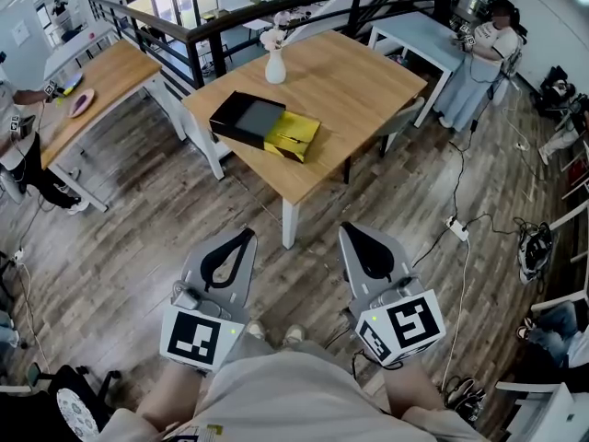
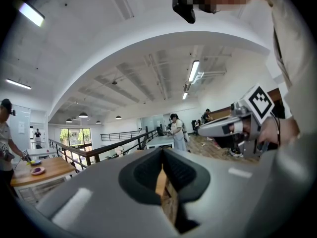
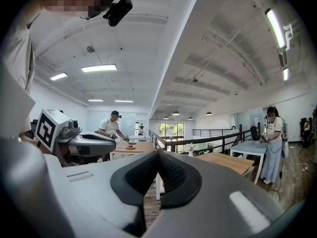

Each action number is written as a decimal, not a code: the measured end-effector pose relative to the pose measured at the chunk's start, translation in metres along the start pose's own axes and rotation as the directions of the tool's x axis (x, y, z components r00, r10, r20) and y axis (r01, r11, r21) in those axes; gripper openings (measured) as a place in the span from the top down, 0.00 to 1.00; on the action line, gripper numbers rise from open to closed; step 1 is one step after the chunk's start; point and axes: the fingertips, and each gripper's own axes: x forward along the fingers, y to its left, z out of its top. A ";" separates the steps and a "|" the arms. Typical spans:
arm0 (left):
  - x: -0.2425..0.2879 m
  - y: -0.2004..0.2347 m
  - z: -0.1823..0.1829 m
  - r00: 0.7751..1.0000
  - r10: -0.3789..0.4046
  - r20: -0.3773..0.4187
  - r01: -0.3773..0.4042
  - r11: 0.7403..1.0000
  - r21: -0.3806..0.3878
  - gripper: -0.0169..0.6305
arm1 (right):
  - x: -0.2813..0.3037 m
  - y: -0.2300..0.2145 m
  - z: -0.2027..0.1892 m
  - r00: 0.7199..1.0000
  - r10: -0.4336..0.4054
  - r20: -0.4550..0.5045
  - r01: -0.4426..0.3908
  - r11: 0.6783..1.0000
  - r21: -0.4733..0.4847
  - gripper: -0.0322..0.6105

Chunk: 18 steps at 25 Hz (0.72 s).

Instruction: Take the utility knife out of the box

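Left gripper (image 1: 247,235) sits low in front of me over the wood floor (image 1: 138,238). In its own view the jaws are pressed together with nothing between them, and only a thin sliver of wood shows through the gap below the tips. Right gripper (image 1: 347,229) is just beside it, at about the same reach. Its jaws also meet at the tips and it is empty. Both point ahead toward the table (image 1: 368,90), and both are well short of it, with open floor between the tips and the near table leg.

The box (image 1: 265,127) is on that table, on the left part of the top, close to the front-left edge. It has a black part and a yellow part, and the yellow end is turned toward me. I can't make out the knife from here, as the box is too small in the head view to tell what's in it. A white vase (image 1: 275,65) with flowers stands behind the box, apart from it.

Past the table there's a dark railing (image 1: 304,12). A person (image 1: 483,58) stands at another table far right.
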 end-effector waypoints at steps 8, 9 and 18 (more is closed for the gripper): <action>0.017 -0.023 0.005 1.000 -0.009 -0.003 0.009 1.000 0.025 0.97 | -0.018 -0.024 -0.001 1.000 0.009 0.018 -0.009 0.999 0.035 0.95; 0.019 -0.026 0.005 1.000 -0.014 -0.004 0.014 1.000 0.027 0.97 | -0.020 -0.025 -0.001 1.000 0.017 0.024 -0.018 0.999 0.051 0.95; 0.033 -0.029 -0.004 1.000 -0.018 -0.021 0.018 1.000 0.006 0.97 | -0.007 -0.039 -0.008 0.999 0.037 0.021 -0.039 0.997 0.071 0.95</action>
